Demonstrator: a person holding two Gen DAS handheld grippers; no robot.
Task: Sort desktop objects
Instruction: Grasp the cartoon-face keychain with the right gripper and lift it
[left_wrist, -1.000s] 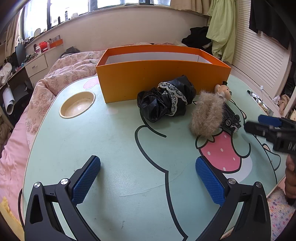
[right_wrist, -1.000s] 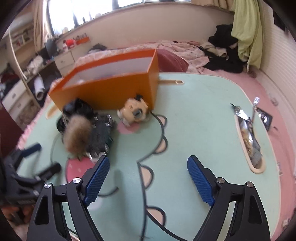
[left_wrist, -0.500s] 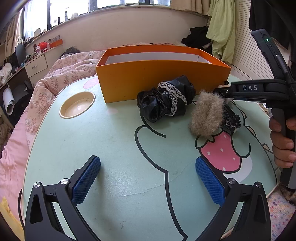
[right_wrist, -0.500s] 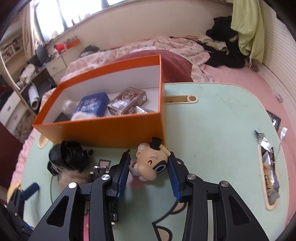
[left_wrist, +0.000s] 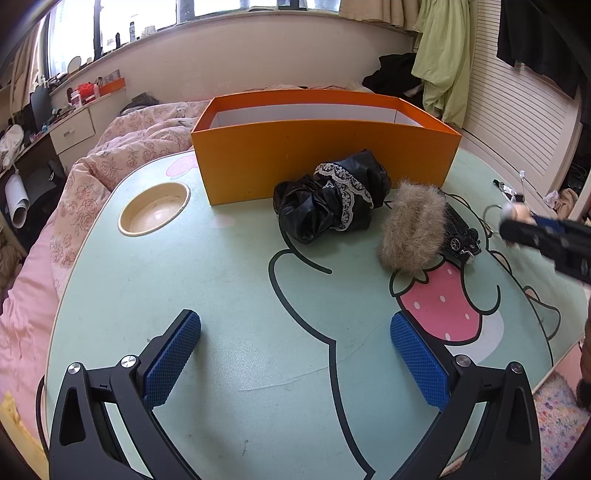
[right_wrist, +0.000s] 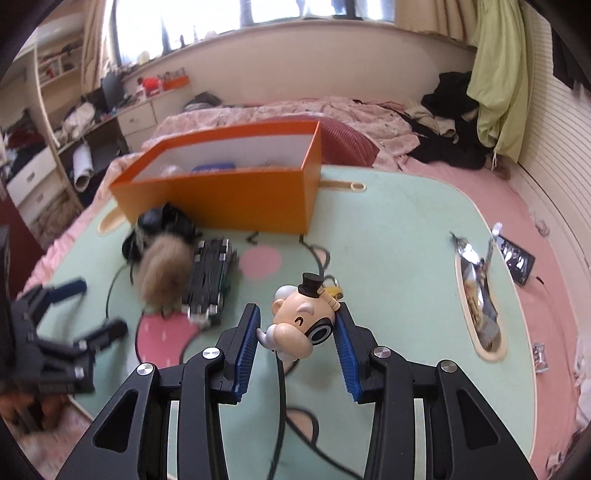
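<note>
On the pale green desk (left_wrist: 221, 295) an orange box (right_wrist: 221, 195) stands by a fur pompom (left_wrist: 412, 230). The right gripper (right_wrist: 297, 332) has its jaws clamped on a cartoon figurine (right_wrist: 303, 328), seemingly lifted clear. The left gripper (left_wrist: 295, 354) hovers with jaws wide apart.

Bright windows (right_wrist: 288, 11) above cream ledge; pink floral bed (left_wrist: 122, 155); green curtain (right_wrist: 498, 74); white drawers (left_wrist: 72, 133).
</note>
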